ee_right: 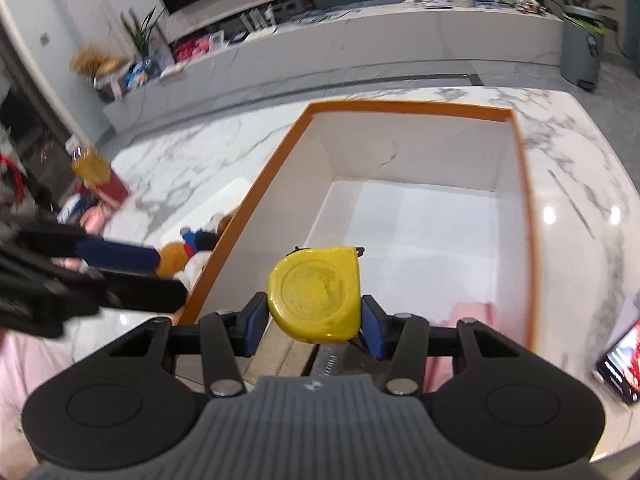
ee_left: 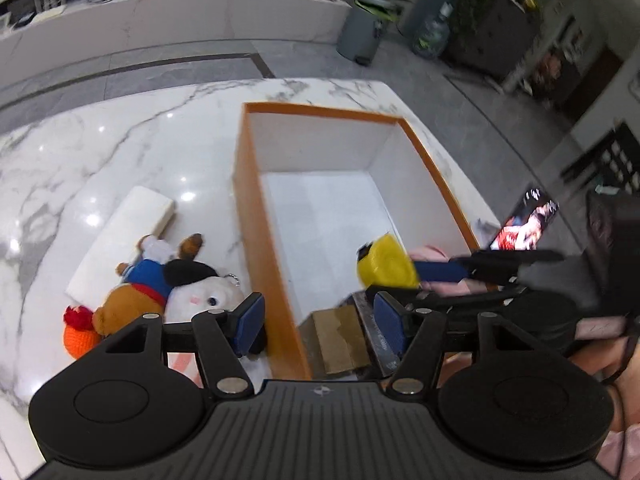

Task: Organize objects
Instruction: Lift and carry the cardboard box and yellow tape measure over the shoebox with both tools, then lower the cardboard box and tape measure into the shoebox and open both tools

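Observation:
An orange-rimmed box (ee_left: 256,208) with a white inside stands on the marble table; it also shows in the right wrist view (ee_right: 400,105). My right gripper (ee_right: 314,322) is shut on a yellow tape measure (ee_right: 314,292) and holds it over the near end of the box; the tape measure also shows in the left wrist view (ee_left: 386,264). My left gripper (ee_left: 318,322) is open and empty above the box's left wall. Plush toys (ee_left: 160,288) lie left of the box. A cardboard piece (ee_left: 340,338) and a pink item (ee_right: 468,312) lie in the box's near end.
A white flat block (ee_left: 124,236) lies on the table (ee_left: 80,152) behind the toys. A phone with a lit screen (ee_right: 622,364) lies right of the box. A low white counter (ee_right: 360,36) with clutter and a grey bin (ee_right: 580,50) stand beyond the table.

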A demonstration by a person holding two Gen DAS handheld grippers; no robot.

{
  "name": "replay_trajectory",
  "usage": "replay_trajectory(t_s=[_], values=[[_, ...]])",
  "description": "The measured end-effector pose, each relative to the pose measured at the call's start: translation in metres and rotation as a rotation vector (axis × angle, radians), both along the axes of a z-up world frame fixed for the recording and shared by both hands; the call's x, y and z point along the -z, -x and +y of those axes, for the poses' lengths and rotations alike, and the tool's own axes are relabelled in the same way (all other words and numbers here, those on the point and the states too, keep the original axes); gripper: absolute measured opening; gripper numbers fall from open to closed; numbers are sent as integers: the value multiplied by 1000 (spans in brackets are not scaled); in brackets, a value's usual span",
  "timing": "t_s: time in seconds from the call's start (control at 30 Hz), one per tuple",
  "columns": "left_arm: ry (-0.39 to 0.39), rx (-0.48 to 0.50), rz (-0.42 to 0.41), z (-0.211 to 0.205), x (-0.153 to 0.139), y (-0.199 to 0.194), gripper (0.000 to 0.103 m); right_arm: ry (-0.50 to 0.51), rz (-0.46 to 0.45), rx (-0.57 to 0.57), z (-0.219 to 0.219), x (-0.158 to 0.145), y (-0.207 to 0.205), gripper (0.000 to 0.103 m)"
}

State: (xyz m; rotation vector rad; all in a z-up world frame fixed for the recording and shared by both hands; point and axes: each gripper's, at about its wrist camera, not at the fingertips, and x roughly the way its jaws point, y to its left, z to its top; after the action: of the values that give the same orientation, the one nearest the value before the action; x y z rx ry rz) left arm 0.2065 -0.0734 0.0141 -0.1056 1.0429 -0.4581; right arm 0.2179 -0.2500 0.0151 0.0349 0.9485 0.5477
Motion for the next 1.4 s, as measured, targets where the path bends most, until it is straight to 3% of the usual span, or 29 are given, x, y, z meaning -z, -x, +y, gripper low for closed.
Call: replay_trajectory(t_s=[0.13,0.43,0.77,0.97,1.13,1.4], values=[[22,-58,-5,14,9,-5,70,87,15,-94,27,9,-8,51],[98,-65,42,38,29,-6,70,307,91,-496,78,18,-8,51],[146,-85,58,54,36,-7,70,451,174,-750,104,21,-24,52],[152,-93,59,59,37,-9,70,517,216,-872,114,19,-24,52],[159,-91,63,60,38,-10,70,548,243,-906,120,21,-25,54],[155,-74,67,59,41,-6,70,506,274,-954,138,20,-30,50]])
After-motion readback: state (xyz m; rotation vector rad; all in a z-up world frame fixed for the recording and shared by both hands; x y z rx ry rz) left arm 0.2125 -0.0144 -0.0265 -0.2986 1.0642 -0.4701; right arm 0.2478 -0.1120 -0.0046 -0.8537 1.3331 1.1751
